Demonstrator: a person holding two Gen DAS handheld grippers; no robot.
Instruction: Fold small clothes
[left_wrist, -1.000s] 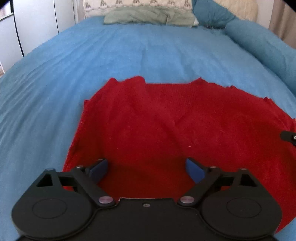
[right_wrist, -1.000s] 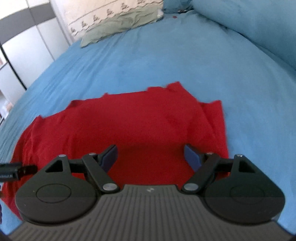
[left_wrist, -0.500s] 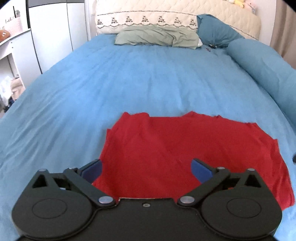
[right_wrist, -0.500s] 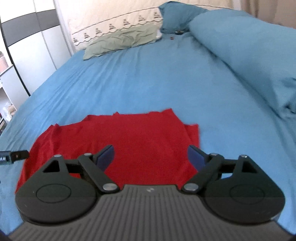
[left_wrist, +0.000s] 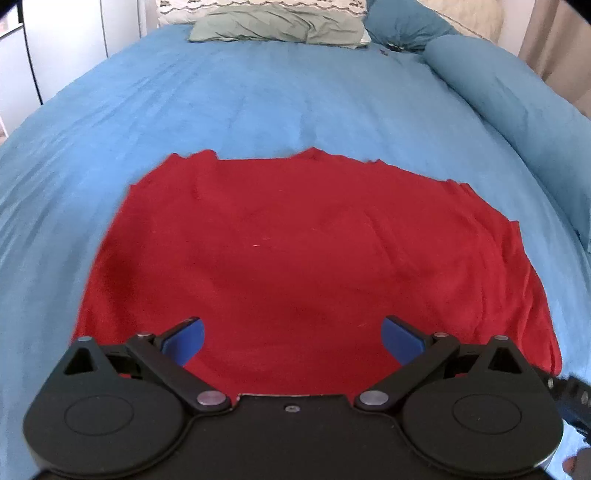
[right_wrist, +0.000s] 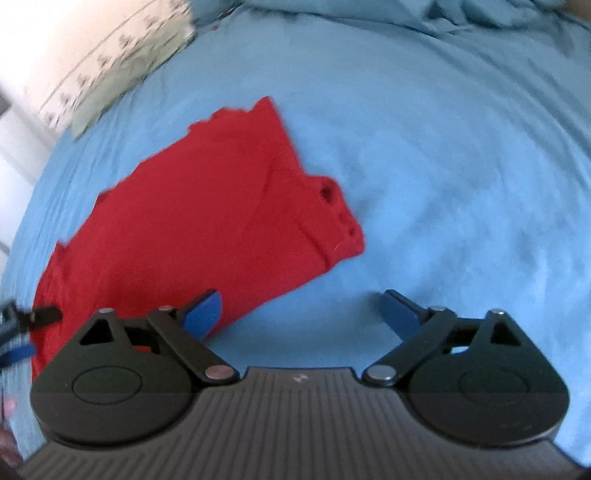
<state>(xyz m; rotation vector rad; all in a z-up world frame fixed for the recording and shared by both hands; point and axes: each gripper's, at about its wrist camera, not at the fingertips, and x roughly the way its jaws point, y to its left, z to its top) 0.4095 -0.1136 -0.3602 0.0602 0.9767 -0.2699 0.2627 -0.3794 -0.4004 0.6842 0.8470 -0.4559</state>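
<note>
Red knitted garment, already folded into a broad flat rectangle, is spread on the blue bed cover, with its long axis running across the left wrist view. In the right wrist view its stacked right-hand end is seen as a thick layered edge, lying up and to the left of that tool. The left hand-held gripper is held directly over the near edge of the garment, so it is judged the nearer of the two; the right hand-held gripper is set off past the garment's end, mostly over bare cover, with only its left blue finger seen against red cloth. Both pairs of jaws have just been opening and now stand spread wide, with nothing pinched or touched. A next fold across the long axis is judged likely. Farther off, a grey-green pillow is seen at the bed head.
</note>
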